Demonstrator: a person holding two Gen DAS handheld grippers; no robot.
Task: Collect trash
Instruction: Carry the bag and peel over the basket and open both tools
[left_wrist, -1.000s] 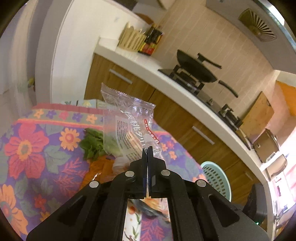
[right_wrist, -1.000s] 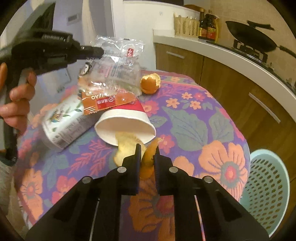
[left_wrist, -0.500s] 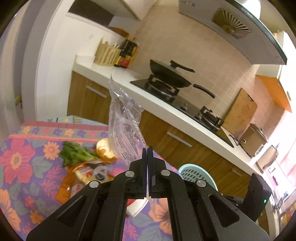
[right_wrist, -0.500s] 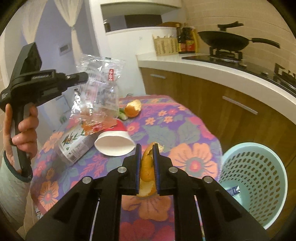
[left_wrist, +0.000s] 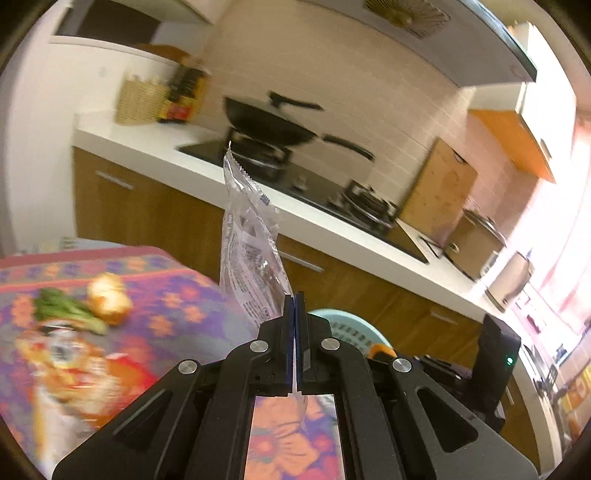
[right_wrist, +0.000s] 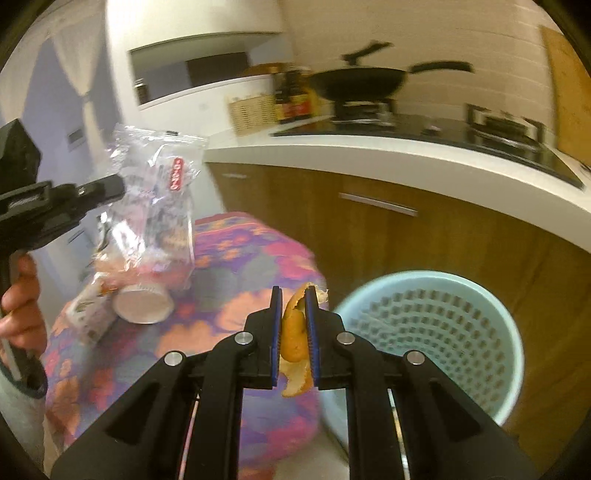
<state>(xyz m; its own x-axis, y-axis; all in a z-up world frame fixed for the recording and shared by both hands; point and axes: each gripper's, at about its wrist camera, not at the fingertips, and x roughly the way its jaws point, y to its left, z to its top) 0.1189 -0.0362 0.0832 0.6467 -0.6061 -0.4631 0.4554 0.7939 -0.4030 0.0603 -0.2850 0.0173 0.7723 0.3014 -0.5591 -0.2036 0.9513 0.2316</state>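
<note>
My left gripper (left_wrist: 294, 297) is shut on a clear plastic wrapper (left_wrist: 248, 236) that stands up from its fingertips, above the table's edge. From the right wrist view the same wrapper (right_wrist: 155, 192) hangs at the tip of the left gripper (right_wrist: 120, 186), held by a hand (right_wrist: 20, 306). My right gripper (right_wrist: 293, 295) is shut on a strip of orange peel (right_wrist: 293, 332), just left of a light blue perforated basket (right_wrist: 443, 332) on the floor. The basket's rim (left_wrist: 341, 321) shows just behind the left fingertips.
The floral tablecloth (right_wrist: 221, 314) carries a tipped paper cup (right_wrist: 142, 302), a carton (right_wrist: 88, 314), greens (left_wrist: 62, 308), an orange piece (left_wrist: 109, 297) and a snack packet (left_wrist: 66, 365). Behind run wooden cabinets (right_wrist: 406, 236), a white counter (right_wrist: 369, 147) and a wok (right_wrist: 358, 83).
Both grippers have swung right, off the table's middle toward the basket, each keeping its load. The basket has grown larger and nearer in the right wrist view, and the table has slid left.
</note>
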